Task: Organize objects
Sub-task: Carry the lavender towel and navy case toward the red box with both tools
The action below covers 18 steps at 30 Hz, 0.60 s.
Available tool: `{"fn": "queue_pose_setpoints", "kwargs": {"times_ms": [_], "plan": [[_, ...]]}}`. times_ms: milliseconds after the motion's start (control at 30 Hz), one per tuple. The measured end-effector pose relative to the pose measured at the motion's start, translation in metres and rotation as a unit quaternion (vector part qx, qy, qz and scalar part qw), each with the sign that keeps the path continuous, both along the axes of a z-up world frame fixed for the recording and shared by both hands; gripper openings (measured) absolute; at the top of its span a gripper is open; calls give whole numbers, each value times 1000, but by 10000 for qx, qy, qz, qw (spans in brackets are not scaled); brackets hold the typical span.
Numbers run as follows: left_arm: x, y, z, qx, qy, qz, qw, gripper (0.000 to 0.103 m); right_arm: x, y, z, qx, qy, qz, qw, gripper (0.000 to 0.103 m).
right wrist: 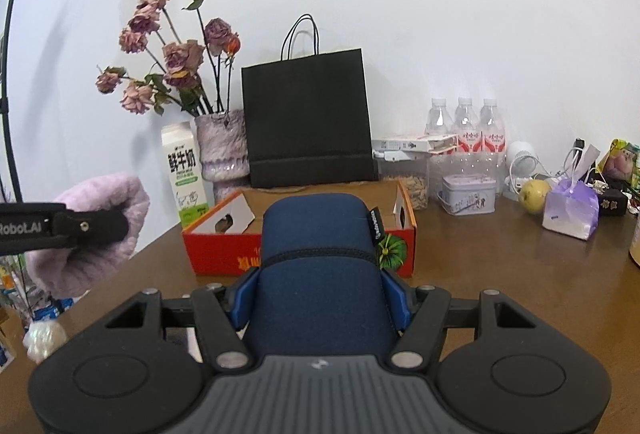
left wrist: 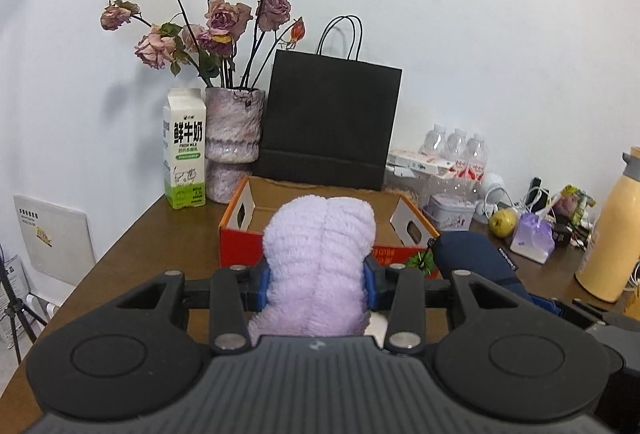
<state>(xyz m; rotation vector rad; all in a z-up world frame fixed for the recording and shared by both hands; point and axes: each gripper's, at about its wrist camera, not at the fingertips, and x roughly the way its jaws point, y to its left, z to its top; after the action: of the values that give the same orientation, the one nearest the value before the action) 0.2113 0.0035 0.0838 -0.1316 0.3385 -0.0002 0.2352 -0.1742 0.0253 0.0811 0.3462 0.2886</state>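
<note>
A: Purple fuzzy roll [left wrist: 320, 266], where?
B: Left gripper [left wrist: 319, 280] jaws clamp it, held before the red box [left wrist: 240, 244].
A: Right gripper [right wrist: 320, 298]?
B: Jaws clamp navy pouch [right wrist: 320, 258], near the worktop's [right wrist: 500, 274] front edge.

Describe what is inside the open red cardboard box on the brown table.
The red cardboard box shows bare brown inner walls and white end flaps with handle cutouts. Its floor is hidden by the navy fabric pouch and the fluffy lilac towel, so contents cannot be told.
</note>
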Motion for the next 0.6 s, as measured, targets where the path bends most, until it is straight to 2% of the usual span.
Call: {"fn": "queue_pose_setpoints", "kwargs": {"times_ms": [600], "plan": [[93, 6, 15, -314, 79, 225, 9992, 42, 78, 21, 22, 303, -193, -176, 9992, 62]]}}
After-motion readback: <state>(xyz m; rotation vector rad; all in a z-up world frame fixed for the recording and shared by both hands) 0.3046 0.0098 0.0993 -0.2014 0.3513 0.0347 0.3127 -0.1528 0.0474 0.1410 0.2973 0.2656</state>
